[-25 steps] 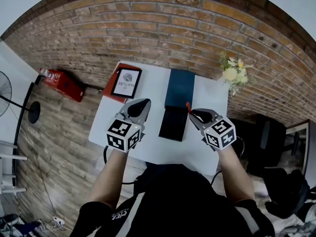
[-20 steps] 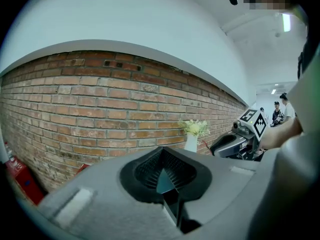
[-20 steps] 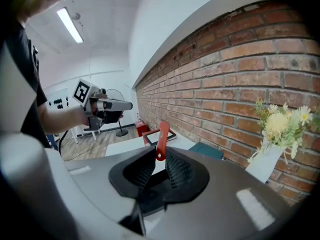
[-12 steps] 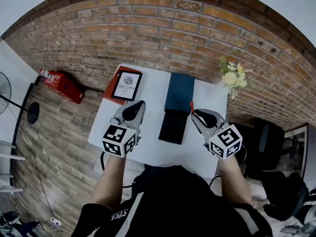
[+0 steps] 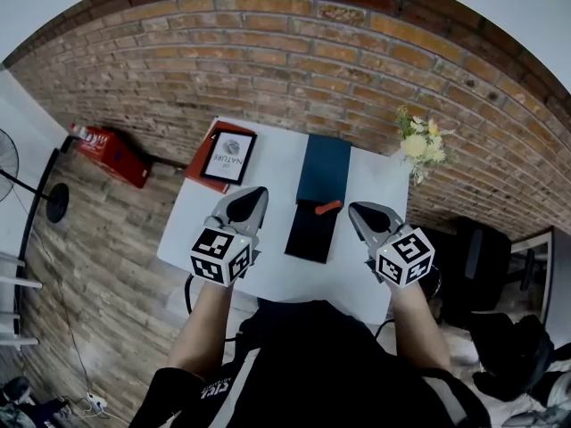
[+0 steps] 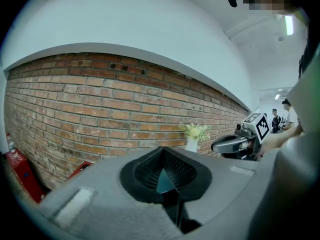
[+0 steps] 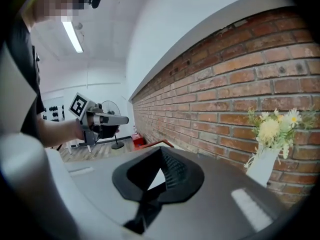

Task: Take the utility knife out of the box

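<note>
The red utility knife [image 5: 327, 207] lies slanted across the box, where the dark teal lid [image 5: 323, 166] meets the black base [image 5: 312, 230]. My right gripper [image 5: 355, 209] hovers just right of the knife, apart from it. Its jaws have just been closing and are shut with nothing between them, as the right gripper view [image 7: 161, 152] also shows. My left gripper [image 5: 257, 192] hangs left of the box, shut and empty, and its tip looks the same in its own view [image 6: 163, 152].
The white table [image 5: 375, 270] carries a red folder with a framed book [image 5: 227, 152] at the back left and a vase of flowers [image 5: 419, 143] at the back right. A red case [image 5: 111, 150] lies on the floor and a dark chair [image 5: 482, 248] stands to the right.
The red knife stood at my right gripper's tip before; now it lies on the box to that gripper's left. The right gripper's jaws have closed empty. The left gripper has barely moved.
</note>
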### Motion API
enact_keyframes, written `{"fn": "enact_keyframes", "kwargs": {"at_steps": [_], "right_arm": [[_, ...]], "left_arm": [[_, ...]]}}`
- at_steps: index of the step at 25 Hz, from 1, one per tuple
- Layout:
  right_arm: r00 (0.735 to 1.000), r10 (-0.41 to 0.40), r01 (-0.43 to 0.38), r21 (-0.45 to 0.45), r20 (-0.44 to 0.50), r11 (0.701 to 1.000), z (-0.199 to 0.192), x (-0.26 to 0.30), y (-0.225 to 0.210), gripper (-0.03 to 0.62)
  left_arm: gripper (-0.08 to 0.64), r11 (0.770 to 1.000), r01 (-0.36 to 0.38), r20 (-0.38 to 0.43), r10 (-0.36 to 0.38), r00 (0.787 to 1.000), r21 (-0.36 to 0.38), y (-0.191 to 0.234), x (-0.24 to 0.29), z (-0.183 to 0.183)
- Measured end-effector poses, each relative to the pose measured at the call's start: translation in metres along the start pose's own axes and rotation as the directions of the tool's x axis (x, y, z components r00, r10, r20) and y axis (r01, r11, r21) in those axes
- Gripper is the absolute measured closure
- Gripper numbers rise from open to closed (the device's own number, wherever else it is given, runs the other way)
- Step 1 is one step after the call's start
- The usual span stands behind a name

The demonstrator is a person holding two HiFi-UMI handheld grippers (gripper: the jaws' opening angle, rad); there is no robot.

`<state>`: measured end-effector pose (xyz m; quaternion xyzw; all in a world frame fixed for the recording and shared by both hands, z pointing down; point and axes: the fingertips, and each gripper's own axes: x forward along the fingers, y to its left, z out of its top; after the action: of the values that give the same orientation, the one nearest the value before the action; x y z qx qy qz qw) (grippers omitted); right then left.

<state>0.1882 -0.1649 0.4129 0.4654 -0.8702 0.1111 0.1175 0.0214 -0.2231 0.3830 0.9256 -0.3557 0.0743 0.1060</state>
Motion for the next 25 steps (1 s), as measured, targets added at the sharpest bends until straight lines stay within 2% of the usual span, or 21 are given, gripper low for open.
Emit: {"fn": "enact_keyframes", "kwargs": {"at_steps": [6, 10, 15, 25], "right_arm": [[0.998, 0.027, -0.029, -0.02, -0.058, 0.999, -0.016, 0.01, 0.011, 0.592], [0.995, 0.044, -0.044, -0.006, -0.09, 0.999, -0.027, 0.013, 0.014, 0.592], [0.989, 0.049, -0.045, 0.027, -0.141, 0.999, -0.049, 0.018, 0.009, 0.592], [0.936, 0.141, -0.129, 0.058, -0.323, 0.99, -0.109, 0.055, 0.015, 0.591]], "left_arm": [[0.552, 1.0, 0.02, -0.013, -0.02, 1.0, -0.016, -0.008, 0.003, -0.008], [0.552, 0.999, -0.02, -0.03, 0.019, 0.999, -0.033, 0.009, -0.005, -0.017], [0.552, 0.995, -0.07, -0.081, 0.064, 0.995, -0.071, 0.026, -0.014, -0.045], [0.552, 0.994, -0.04, -0.152, 0.025, 0.988, -0.102, 0.016, -0.009, -0.087]]}}
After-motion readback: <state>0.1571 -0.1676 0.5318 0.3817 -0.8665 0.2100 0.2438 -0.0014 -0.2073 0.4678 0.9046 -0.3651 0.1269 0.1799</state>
